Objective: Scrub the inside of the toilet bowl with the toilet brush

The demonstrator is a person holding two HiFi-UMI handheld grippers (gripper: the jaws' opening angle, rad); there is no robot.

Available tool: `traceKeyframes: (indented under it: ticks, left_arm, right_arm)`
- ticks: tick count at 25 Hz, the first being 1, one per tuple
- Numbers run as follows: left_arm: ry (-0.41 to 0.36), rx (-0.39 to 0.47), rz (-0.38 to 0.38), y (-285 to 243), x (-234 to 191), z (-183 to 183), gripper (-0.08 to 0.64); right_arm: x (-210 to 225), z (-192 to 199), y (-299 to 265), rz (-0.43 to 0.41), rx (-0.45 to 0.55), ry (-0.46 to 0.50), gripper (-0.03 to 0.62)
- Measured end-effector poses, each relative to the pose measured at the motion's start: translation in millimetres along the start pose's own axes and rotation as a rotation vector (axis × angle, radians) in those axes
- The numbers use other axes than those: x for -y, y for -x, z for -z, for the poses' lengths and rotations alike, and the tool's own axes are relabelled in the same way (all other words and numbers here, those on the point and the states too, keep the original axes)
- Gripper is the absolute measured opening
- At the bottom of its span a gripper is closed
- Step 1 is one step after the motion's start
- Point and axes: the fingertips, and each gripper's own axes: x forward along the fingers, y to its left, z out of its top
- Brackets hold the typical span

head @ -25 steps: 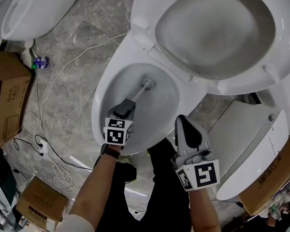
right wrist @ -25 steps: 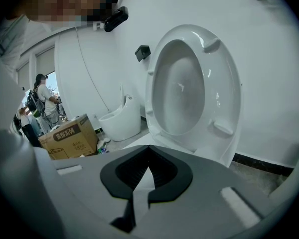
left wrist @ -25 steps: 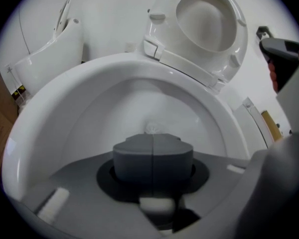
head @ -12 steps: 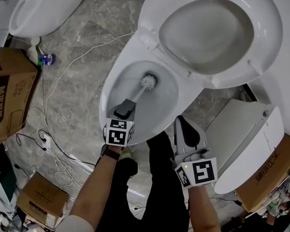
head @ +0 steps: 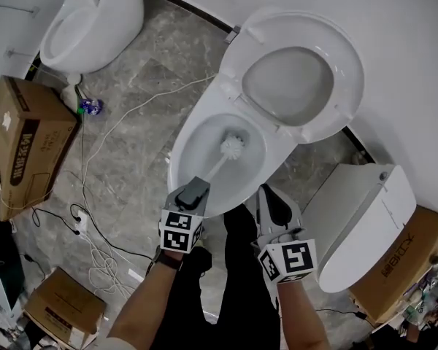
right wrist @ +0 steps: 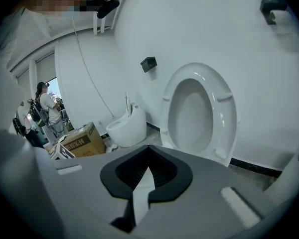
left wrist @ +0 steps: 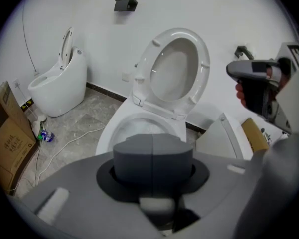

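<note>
1. Tool position. We hold the toilet brush [head: 232,146] in the left gripper [head: 193,192], whose jaws are pressed together on the upper end of the handle. In the left gripper view the two pads meet along a seam, and a pale piece shows just below them, which we take for the handle. The handle runs forward from the gripper into the toilet bowl [head: 184,152]. The bristle head sits inside the basin, toward its rear, near the hinge of the raised seat [head: 336,86]. We cannot tell whether the bristles press on the porcelain.

2. Free gripper. The right gripper [head: 269,199] hangs just beside the front of the bowl, outside the rim. Its jaws are closed to a point and hold nothing.

3. Progress. We judge the task to be under way: the seat is up, the brush is in hand, and the head is inside the bowl. Nothing in the basin separates scrubbed from unscrubbed surface, since no foam or marks show. We therefore treat the front wall, the side walls and the area under the rim as left to do.
</note>
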Motion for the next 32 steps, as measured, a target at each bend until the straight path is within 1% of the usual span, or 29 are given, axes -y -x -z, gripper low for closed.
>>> traceKeyframes:
  ticks: [5,12,19,23,27,32]
  left_arm:
    - [-0.005,0.054,0.011,77,17,-18,0.146]
    - [-0.011,0.195,0.024,188,36,-61,0.146]
    - [-0.034,0.354,0.044,259,53,-116,0.146]
    - [-0.035,0.419,0.072,307,64,-133,0.146]
    - [-0.052,0.493,0.084,355,71,-162,0.146]
    - [-0.059,0.617,0.090,423,81,-202,0.146]
  right_arm:
    - [-21,-23,32,0.015,0.005,-0.004,0.012]
    - [-64,-75,82,0.002,0.046,0.034,0.012]
    - [-94,-137,118,-0.001,0.150,0.084,0.012]
    - [-125,-167,146,-0.009,0.178,0.123,0.011]
    - [-148,-195,169,-0.015,0.208,0.142,0.012]
    - [-176,-243,204,-0.028,0.276,0.190,0.012]
